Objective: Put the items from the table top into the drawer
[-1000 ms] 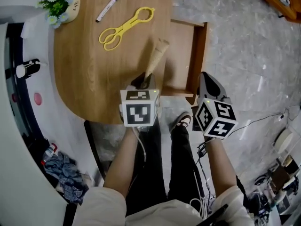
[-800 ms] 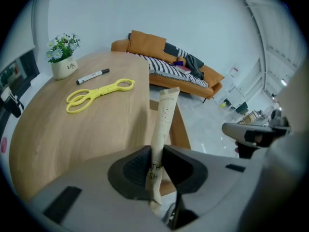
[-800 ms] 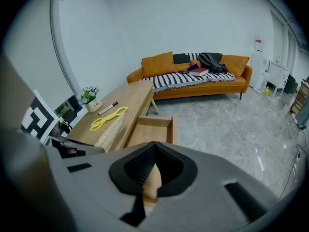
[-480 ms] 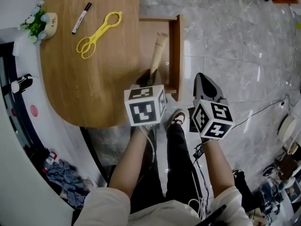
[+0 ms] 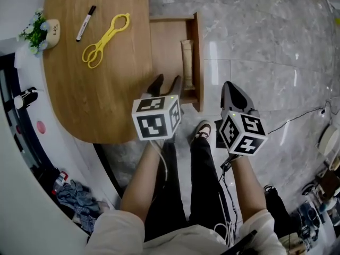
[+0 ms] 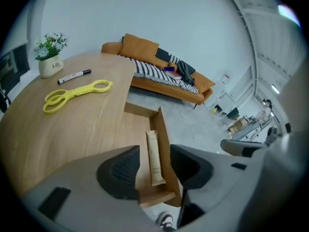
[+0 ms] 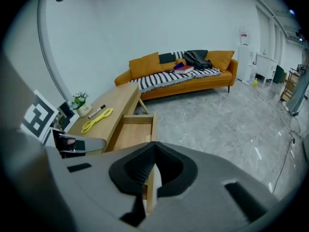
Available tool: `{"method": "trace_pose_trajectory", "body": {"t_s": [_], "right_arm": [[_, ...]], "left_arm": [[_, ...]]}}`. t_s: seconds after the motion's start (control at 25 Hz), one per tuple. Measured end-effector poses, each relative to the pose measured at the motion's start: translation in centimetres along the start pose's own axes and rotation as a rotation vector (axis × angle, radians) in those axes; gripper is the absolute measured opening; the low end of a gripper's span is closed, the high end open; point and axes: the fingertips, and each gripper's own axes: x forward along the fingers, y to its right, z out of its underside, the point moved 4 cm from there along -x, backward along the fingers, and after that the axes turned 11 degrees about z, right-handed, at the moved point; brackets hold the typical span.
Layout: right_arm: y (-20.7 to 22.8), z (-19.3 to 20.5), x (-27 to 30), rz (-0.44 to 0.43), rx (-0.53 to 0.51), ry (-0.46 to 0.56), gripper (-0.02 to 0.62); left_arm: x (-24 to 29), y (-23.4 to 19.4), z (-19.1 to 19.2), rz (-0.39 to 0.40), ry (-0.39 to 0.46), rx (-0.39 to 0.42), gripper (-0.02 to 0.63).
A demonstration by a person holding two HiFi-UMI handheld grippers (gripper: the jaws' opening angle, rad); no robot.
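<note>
A brown paper packet [image 5: 187, 62] lies flat in the open wooden drawer [image 5: 164, 41], along its right wall. My left gripper [image 5: 166, 83] hangs over the drawer's near end, and its jaws are opening with nothing pressed between them. In the left gripper view the packet [image 6: 154, 154] lies below the gap of the left gripper [image 6: 154, 167]. Yellow plastic tongs [image 5: 103, 40] and a black-capped marker [image 5: 85, 23] lie on the table top [image 5: 101, 100]. My right gripper [image 5: 232, 92] is shut and empty over the floor, right of the drawer.
A small white pot of flowers [image 5: 41, 31] stands at the table's far left corner. The drawer sticks out over grey marble floor [image 5: 265, 47]. A person's legs and a shoe [image 5: 204, 132] are below the grippers. An orange sofa [image 7: 181, 69] stands far off.
The packet was gripped by the left gripper over the drawer; now it lies loose in the drawer and the left jaws have spread. Both grippers shifted toward the drawer.
</note>
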Motion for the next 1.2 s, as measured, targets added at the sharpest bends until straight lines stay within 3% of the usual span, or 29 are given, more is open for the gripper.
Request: {"method": "trace_pose_trajectory", "body": {"t_s": [0.24, 0.52, 0.8, 1.08, 1.2], "right_arm": [[-2.0, -0.6, 1.4, -0.019, 0.014, -0.005, -0.008], [-6.0, -2.3, 2.8, -0.053, -0.006, -0.001, -0.008], [-9.9, -3.8, 4.6, -0.071, -0.036, -0.009, -0.008], [-12.3, -4.8, 5.5, -0.065, -0.079, -0.021, -0.008], [-12.8, -4.9, 5.9, -0.054, -0.067, -0.026, -0.008]], "left_arm": [[-1.2, -3.3, -2.1, -0.032, 0.004, 0.051, 0.174], [-3.4, -8.7, -6.0, -0.086, -0.040, 0.255, 0.175], [-4.4, -13.9, -9.0, -0.146, -0.043, 0.357, 0.175], [-3.0, -17.3, -10.3, -0.102, -0.199, 0.600, 0.175], [-2.7, -18.8, -11.4, -0.110, -0.229, 0.680, 0.175]]}}
